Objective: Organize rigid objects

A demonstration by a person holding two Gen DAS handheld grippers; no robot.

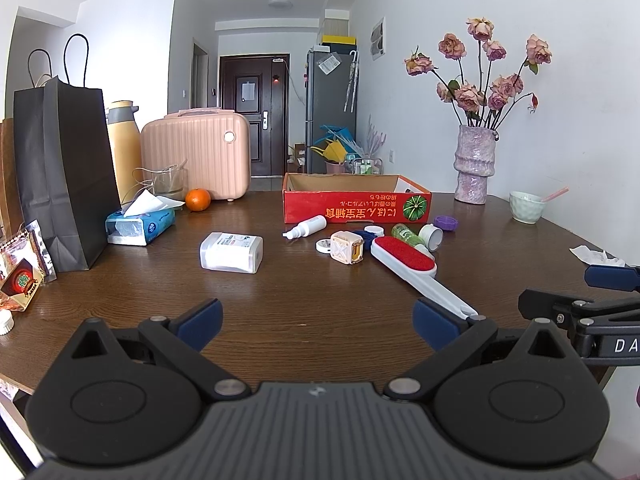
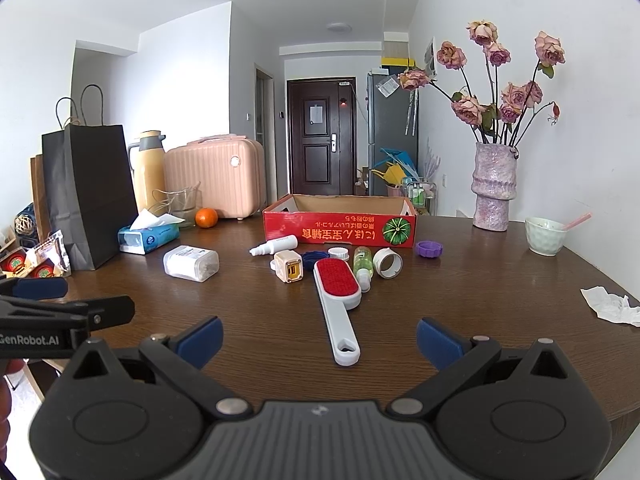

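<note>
Black paper bag (image 1: pixel 60 168), pink case (image 1: pixel 198 152), orange (image 1: pixel 197 199), tissue pack (image 1: pixel 140 226), vase of dried roses (image 1: pixel 474 164), green bowl (image 1: pixel 527 206)

A lived-in home, seen from a dark wooden dining table (image 2: pixel 280 312) in a white-walled room. A hallway behind leads to a dark front door (image 2: pixel 321 136), with a tall grey fridge (image 2: pixel 390 132) beside it. Household things sit around the table: a vase of dried roses (image 2: pixel 493 184), a tissue box (image 2: pixel 148 235), an orange (image 2: pixel 206 217), a pink vanity case (image 2: pixel 214 178) and paper shopping bags (image 2: pixel 90 192).
</note>
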